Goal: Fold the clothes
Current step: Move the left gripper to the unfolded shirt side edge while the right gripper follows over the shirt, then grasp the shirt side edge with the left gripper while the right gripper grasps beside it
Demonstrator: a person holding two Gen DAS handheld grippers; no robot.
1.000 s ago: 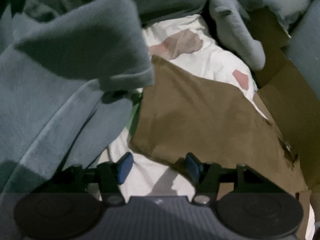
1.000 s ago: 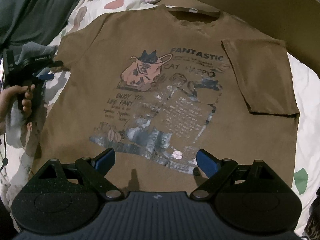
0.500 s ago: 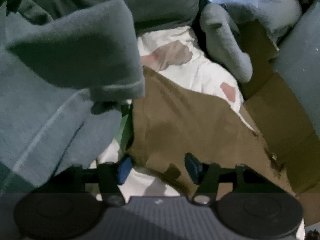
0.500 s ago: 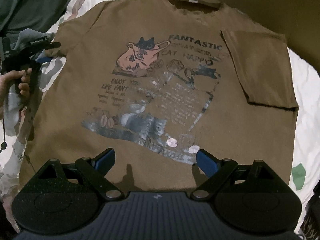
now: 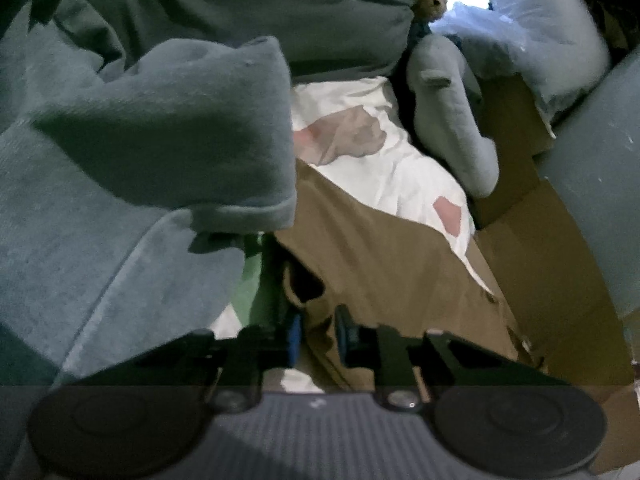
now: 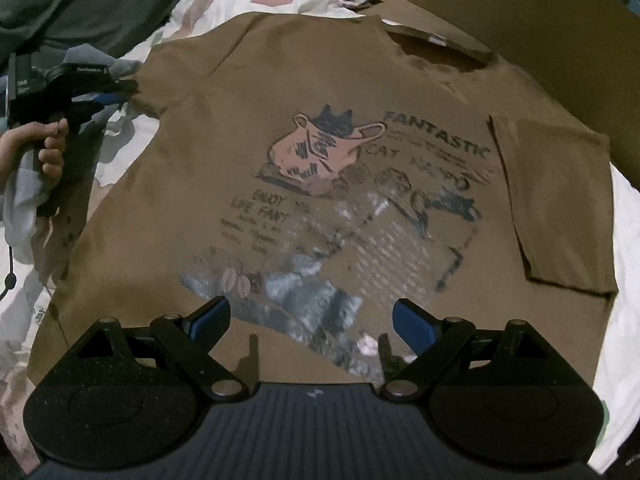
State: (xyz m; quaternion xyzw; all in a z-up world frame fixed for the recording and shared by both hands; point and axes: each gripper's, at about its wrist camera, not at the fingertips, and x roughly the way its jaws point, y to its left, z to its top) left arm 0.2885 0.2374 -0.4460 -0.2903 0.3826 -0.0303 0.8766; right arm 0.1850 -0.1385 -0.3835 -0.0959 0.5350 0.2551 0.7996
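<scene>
Brown T-shirt (image 6: pixel 320 184) lies flat, print up, on bed (image 6: pixel 624 240). Left gripper (image 5: pixel 318 334): fingers closing on its sleeve edge. Right gripper (image 6: pixel 308 322): fingers wide open above hem, empty.

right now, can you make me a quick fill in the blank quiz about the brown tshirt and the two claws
1. The brown T-shirt lies spread flat with its printed side facing ____.
2. The sleeve on the picture's right is already folded ____ onto the body.
3. The left claw is closing on the shirt's other ____.
4. The right claw hovers over the shirt with its jaws ____.

Missing words: up; inward; sleeve; open
</scene>
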